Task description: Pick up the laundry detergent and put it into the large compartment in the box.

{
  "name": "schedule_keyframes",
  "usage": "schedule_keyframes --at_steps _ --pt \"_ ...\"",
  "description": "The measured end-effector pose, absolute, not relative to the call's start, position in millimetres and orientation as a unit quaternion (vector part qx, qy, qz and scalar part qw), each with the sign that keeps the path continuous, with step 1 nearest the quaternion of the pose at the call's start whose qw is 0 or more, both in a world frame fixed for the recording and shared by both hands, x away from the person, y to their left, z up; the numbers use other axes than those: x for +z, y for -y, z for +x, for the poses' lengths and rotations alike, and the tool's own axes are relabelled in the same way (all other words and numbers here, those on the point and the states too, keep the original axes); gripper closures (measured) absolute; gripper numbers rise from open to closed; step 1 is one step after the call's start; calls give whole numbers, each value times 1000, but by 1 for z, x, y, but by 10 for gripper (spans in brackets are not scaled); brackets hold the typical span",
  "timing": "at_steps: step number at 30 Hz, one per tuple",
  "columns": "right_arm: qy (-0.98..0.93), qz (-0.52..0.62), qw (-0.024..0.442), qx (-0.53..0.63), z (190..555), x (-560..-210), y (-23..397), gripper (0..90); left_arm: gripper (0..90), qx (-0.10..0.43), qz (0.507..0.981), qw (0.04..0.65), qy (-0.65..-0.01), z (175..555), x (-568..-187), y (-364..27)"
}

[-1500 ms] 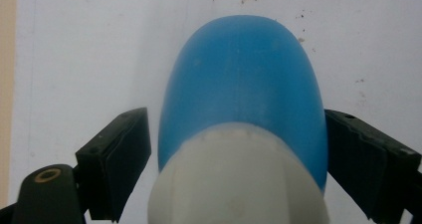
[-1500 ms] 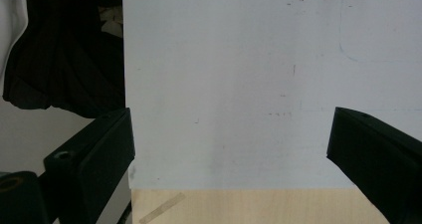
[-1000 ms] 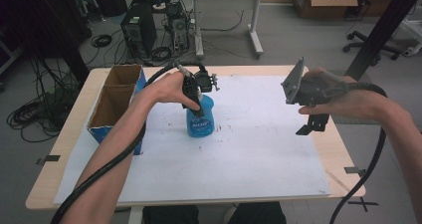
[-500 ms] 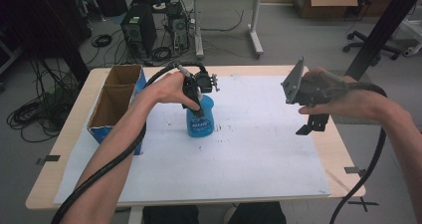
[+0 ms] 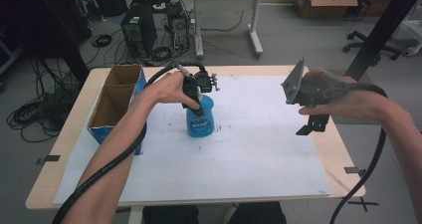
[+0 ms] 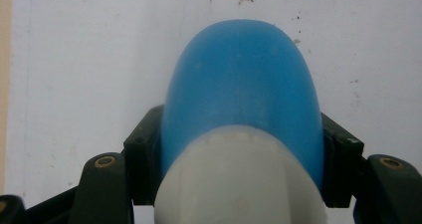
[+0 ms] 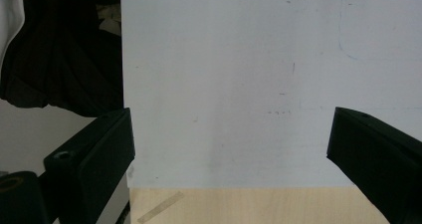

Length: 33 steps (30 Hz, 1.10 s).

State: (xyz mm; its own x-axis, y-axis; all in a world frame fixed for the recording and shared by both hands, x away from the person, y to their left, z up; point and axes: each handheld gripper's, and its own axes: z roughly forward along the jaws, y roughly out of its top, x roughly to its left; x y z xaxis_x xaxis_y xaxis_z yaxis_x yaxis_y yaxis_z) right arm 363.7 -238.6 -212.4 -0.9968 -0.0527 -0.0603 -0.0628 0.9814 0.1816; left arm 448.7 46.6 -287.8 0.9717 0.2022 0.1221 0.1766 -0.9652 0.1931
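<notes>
From the high view, the left forearm reaches in from the bottom edge and bends toward the middle of the table, with the left gripper [image 5: 195,95] pointing down over a blue bottle [image 5: 201,120] that stands upright on the white sheet [image 5: 259,154], just right of an open cardboard box [image 5: 115,100]. The hand covers the bottle's top, so the contact is hard to make out here. The right hand holds the right gripper [image 5: 312,124] raised above the sheet's right side, well apart from the bottle.

In the left gripper view, the blue bottle [image 6: 241,94] sits squarely between the jaws, its white cap [image 6: 239,179] cut off by the bottom edge. The jaws have just been closing and now press on both of the bottle's sides, pinching it.

In the right gripper view, the jaws stand spread wide with nothing between them, over the white sheet [image 7: 239,84] and the table edge [image 7: 249,206]. A dark shape at upper left is probably clothing.
</notes>
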Motion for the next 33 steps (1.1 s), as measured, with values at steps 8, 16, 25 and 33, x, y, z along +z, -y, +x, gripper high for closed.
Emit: schedule_keyframes --at_steps 8,16,25,33 --pt "-995 -29 27 91 364 -213 239 47 376 60 989 93 -103 452 -287 -47" --pt "-995 -28 27 91 363 -213 240 47 379 61 987 98 -109 451 -287 -49" --pt "-995 -30 28 91 363 -212 239 47 380 61 986 91 -124 451 -286 -47" --pt "-995 -33 31 92 361 -212 239 47 380 74 981 79 -159 450 -270 -48"
